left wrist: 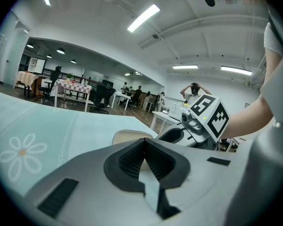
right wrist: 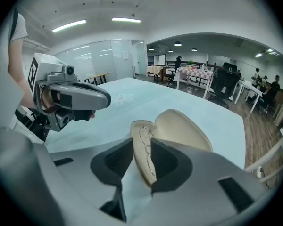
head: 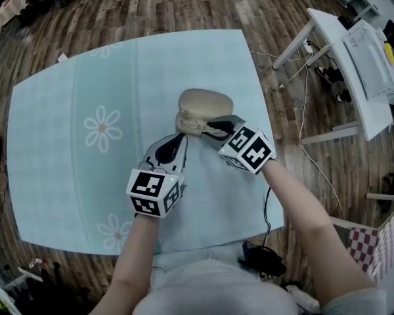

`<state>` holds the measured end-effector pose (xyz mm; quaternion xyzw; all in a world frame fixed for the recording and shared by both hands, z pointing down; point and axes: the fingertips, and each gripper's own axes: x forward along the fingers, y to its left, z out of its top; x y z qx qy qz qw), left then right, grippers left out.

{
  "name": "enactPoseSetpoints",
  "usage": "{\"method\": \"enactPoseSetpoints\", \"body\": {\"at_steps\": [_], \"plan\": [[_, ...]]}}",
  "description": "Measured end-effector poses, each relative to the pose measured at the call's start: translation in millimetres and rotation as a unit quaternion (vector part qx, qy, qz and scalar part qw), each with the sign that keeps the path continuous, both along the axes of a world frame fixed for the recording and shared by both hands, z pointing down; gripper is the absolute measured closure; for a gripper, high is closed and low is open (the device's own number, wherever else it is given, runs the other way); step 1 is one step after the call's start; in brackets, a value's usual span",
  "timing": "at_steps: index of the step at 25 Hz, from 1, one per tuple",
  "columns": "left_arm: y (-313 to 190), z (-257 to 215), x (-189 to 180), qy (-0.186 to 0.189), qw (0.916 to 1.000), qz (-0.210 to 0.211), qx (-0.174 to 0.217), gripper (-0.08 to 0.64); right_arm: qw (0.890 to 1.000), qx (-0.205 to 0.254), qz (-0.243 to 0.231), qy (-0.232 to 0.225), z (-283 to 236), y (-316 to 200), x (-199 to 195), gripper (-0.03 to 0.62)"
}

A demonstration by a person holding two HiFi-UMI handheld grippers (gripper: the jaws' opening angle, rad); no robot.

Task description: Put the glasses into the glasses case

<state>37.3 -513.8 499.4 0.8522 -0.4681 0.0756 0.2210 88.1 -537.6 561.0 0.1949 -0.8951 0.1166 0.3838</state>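
Observation:
A beige glasses case (head: 205,104) lies open in the middle of the pale blue tablecloth (head: 72,97). Its lid (right wrist: 184,131) is tipped back, and thin wire-rimmed glasses (right wrist: 144,136) rest in its base. My right gripper (right wrist: 141,147) is open just above the near end of the base, its pads apart on either side of the rim without pressing it. In the head view the right gripper (head: 213,127) is at the case's front right. My left gripper (head: 174,147) hovers just left of the case, jaws shut on nothing; its pads (left wrist: 132,160) meet at the tip.
The cloth carries daisy prints (head: 102,128) to the left. A white desk (head: 354,64) stands off the table's right edge on the wooden floor, with cables (head: 308,143) trailing beside it. The table's near edge runs right in front of the person's body.

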Motion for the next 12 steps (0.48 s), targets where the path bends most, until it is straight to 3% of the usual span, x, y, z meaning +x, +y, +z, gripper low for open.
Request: {"method": "enactPoseSetpoints", "body": {"at_steps": [6, 12], "plan": [[15, -21, -3, 0.004, 0.9998, -0.006, 0.019, 0.551, 0.999, 0.025, 0.015, -0.018, -23, 19, 0, 0.482], [32, -36, -6, 0.005, 0.9993, -0.002, 0.037, 0.551, 0.995, 0.062, 0.060, -0.057, -59, 29, 0, 0.482]]}}
